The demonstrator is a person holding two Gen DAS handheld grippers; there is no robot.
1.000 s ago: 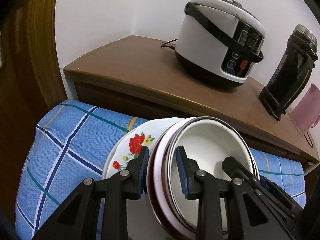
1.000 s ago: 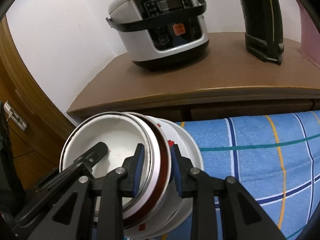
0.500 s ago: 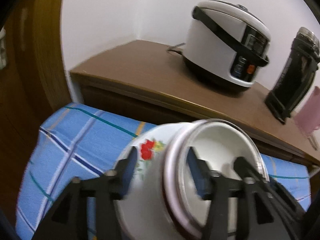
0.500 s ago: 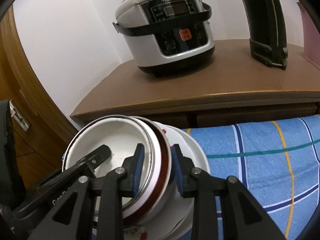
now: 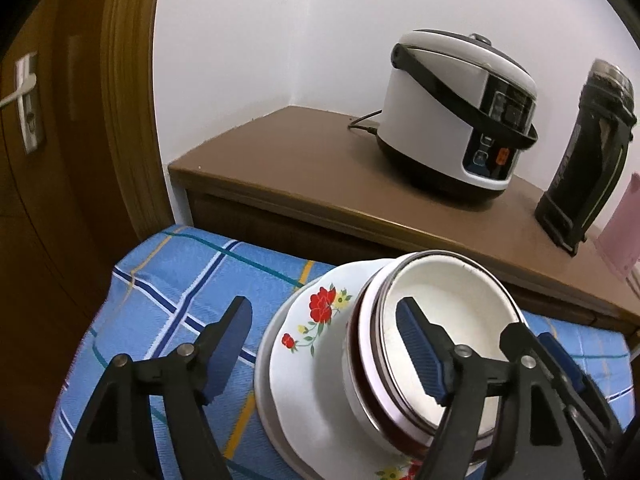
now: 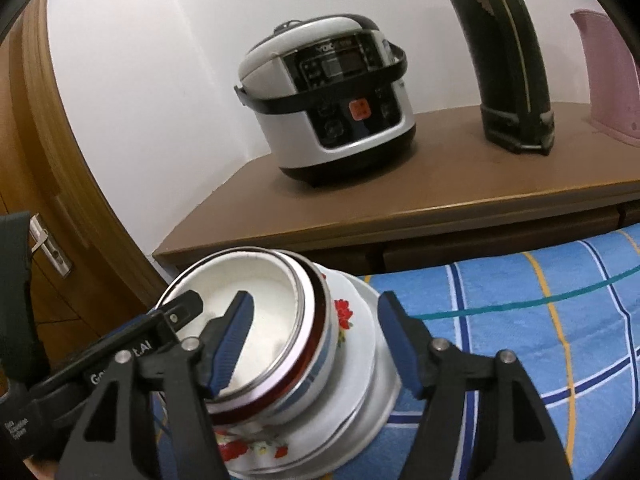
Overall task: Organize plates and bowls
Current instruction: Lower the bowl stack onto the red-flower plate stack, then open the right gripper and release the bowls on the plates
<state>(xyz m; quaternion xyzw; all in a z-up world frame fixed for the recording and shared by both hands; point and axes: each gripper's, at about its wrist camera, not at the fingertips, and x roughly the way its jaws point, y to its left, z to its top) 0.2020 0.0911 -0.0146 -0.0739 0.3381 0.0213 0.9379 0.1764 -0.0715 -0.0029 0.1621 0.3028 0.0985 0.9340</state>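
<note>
Where checked cloth (image 5: 168, 280) lies, round glossy bowls (image 5: 440, 312) nest.

Home room, rice cooker (image 6: 328, 100) and thermos (image 6: 508, 60) on wooden sideboard (image 5: 304, 168), door (image 5: 40, 160)

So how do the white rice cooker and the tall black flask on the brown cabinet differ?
The white rice cooker is squat and rounded; the tall black flask is narrow. The cooker has a button panel and a cord; the flask shows neither. Both stand upright on the brown cabinet, apart from each other.
</note>
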